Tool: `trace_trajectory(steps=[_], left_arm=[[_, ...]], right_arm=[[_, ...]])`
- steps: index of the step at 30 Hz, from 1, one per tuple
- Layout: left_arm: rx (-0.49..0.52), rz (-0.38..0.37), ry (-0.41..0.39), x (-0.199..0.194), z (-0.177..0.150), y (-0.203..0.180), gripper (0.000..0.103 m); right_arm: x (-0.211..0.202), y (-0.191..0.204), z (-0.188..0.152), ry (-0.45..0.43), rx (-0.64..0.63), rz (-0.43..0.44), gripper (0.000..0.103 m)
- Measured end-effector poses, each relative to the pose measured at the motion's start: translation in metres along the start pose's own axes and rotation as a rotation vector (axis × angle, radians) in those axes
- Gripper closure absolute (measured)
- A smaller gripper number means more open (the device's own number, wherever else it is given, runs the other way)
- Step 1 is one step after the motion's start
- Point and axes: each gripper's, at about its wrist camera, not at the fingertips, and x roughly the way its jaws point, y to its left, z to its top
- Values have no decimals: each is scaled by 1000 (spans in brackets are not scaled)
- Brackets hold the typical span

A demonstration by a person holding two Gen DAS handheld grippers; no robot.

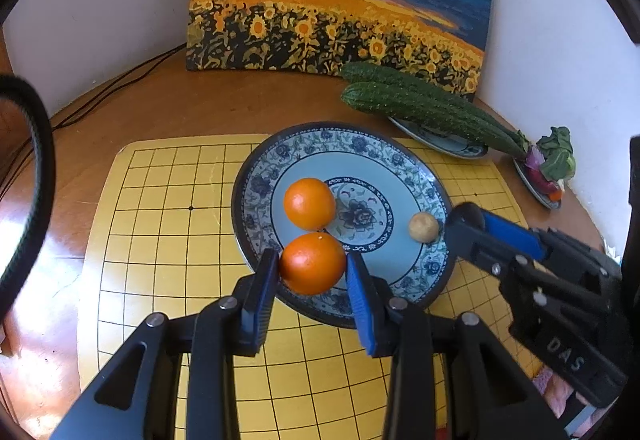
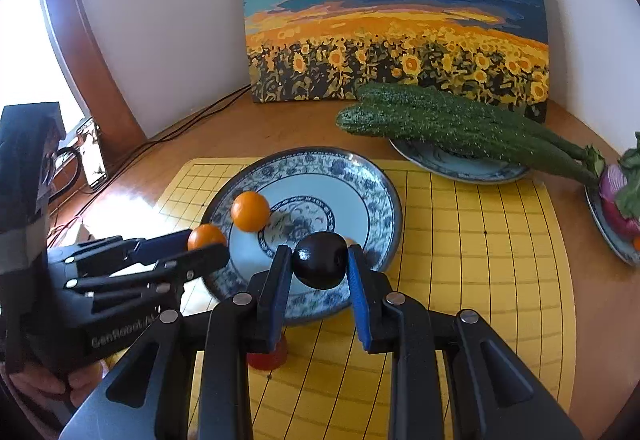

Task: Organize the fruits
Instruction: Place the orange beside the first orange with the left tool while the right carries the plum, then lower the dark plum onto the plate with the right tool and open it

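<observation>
Fingers [image 1: 267, 282] pinch an orange [image 1: 313, 263] over the plate's near rim [image 1: 320, 314].

The left wrist camera sat just behind its own jaws and looked forward and down at the tabletop [image 1: 224, 108], close over the near rim of the blue-patterned plate [image 1: 256, 196]. The right wrist camera did likewise from the plate's [image 2: 380, 196] right side. Both faced the sunflower painting [image 1: 340, 0] against the back wall. Both views shared the plate, the yellow grid mat [image 1: 160, 240], the painting [image 2: 396, 12] and the cucumbers [image 1: 420, 104], and each caught the other gripper at its edge.
</observation>
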Motion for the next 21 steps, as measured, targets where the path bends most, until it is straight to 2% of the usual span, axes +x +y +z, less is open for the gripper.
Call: trace_trajectory(steps=[21], left_arm=[[-3, -3, 20, 17, 7, 2, 67]], right_arm=[[37, -15, 17, 33, 12, -27, 74]])
